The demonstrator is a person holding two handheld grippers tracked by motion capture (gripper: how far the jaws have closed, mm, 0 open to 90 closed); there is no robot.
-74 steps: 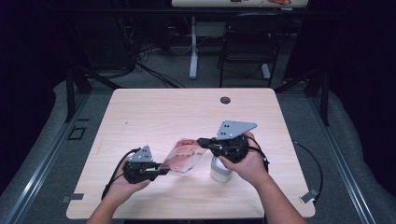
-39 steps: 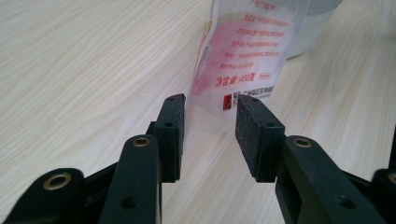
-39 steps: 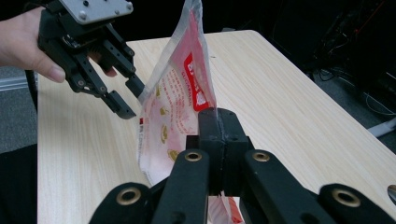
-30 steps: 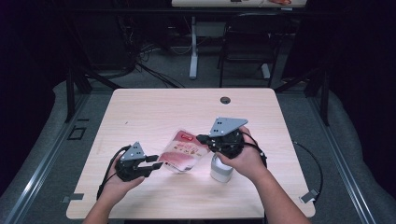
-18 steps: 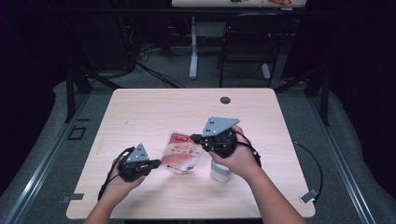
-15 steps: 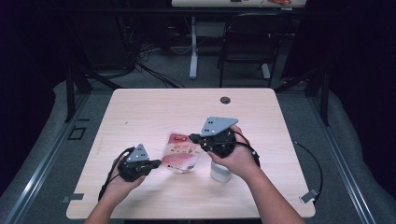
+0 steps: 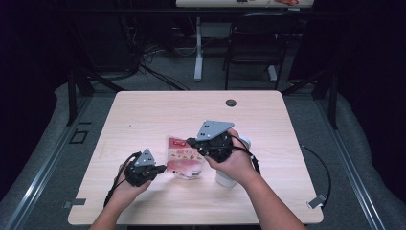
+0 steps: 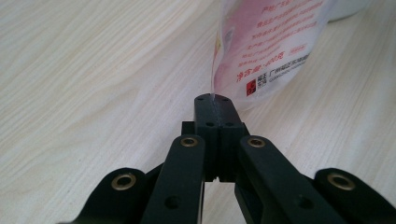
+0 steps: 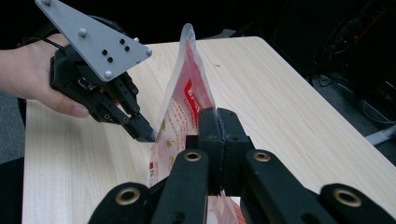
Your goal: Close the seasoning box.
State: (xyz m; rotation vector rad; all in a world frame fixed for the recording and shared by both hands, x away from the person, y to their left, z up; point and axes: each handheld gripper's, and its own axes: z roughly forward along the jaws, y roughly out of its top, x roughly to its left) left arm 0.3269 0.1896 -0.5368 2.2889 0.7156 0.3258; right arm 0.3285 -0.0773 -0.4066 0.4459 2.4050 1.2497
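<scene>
Both grippers pinch one pouch (image 7: pixel 183 160), a red-printed plastic packet held just above the table (image 7: pixel 143 115) near its front middle. The left gripper (image 7: pixel 160 168) has just closed its jaws, pressed tight on the packet's thin edge at about 8 o'clock, as the left gripper view shows. The right gripper (image 7: pixel 191 143) clamps the opposite edge at about 2 o'clock; its own view shows the jaws shut on the film with the pouch standing on edge. Holding two opposite edges probably steadies it for pulling open or tearing. A white cup (image 7: pixel 229 177) stands just beside it at 4 o'clock, perhaps to receive the contents.
</scene>
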